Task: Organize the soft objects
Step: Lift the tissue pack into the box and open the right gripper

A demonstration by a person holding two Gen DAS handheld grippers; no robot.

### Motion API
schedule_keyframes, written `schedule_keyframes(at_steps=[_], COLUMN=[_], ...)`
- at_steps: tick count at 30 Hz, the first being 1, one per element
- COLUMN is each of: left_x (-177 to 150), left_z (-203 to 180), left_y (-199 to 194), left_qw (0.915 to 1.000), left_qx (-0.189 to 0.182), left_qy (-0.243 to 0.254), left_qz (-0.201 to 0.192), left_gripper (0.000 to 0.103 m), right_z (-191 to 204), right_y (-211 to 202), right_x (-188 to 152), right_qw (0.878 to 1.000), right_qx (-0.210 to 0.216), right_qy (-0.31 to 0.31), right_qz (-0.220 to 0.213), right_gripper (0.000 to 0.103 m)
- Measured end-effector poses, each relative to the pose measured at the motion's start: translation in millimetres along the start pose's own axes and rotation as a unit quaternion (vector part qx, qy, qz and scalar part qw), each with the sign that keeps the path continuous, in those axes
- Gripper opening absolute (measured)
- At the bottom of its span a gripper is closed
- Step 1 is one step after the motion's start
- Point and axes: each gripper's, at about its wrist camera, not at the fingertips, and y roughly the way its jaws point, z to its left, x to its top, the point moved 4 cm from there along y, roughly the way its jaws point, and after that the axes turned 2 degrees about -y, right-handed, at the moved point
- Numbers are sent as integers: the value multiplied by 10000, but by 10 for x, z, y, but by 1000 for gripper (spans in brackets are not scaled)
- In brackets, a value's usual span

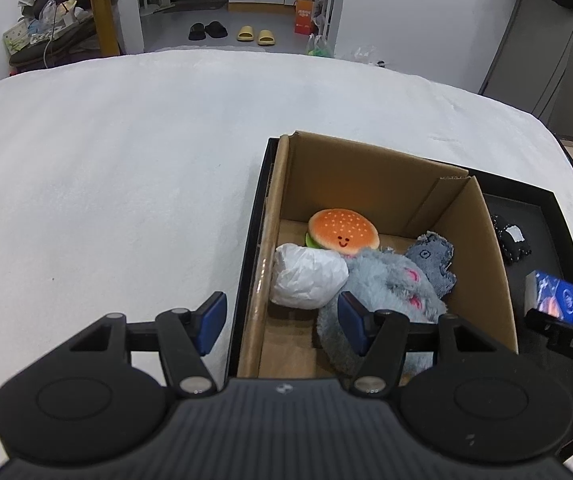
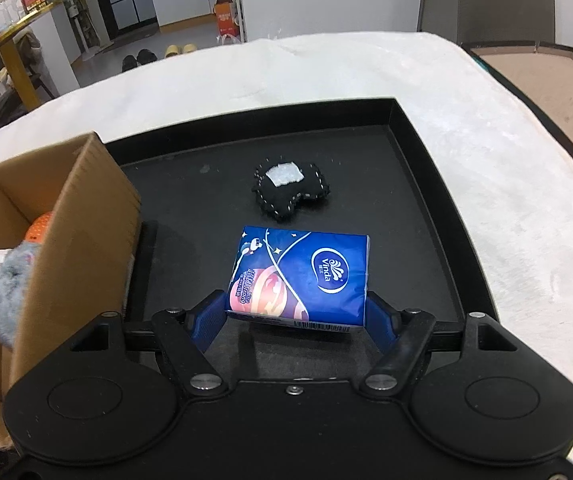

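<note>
Only left-side: burger plush (image 1: 343,230)

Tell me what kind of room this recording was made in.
Most likely a home, perhaps a living space by an entryway. Black slippers and yellow slippers sit on the floor near a doorway, a cluttered wooden side table stands at the left, and the work surface is a white fleece cover.
</note>
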Motion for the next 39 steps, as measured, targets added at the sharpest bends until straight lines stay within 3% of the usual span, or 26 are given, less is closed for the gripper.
schedule_keyframes(at_steps=[20, 39], left_x=[-109, -262], left_z=[275, 467], left_y=[-175, -188], left_qw=[9999, 9991], left_qx=[-132, -410], left_qy=[44, -35], left_qz=[46, 118], left_gripper=[60, 56], right_z=[262, 724], right_y=[-692, -937], right_x=[238, 339], right_qw=[9941, 9843], right_qx=[350, 961], right_qy=[-421, -645], right_qz=[-933, -1335], right_gripper=[71, 71])
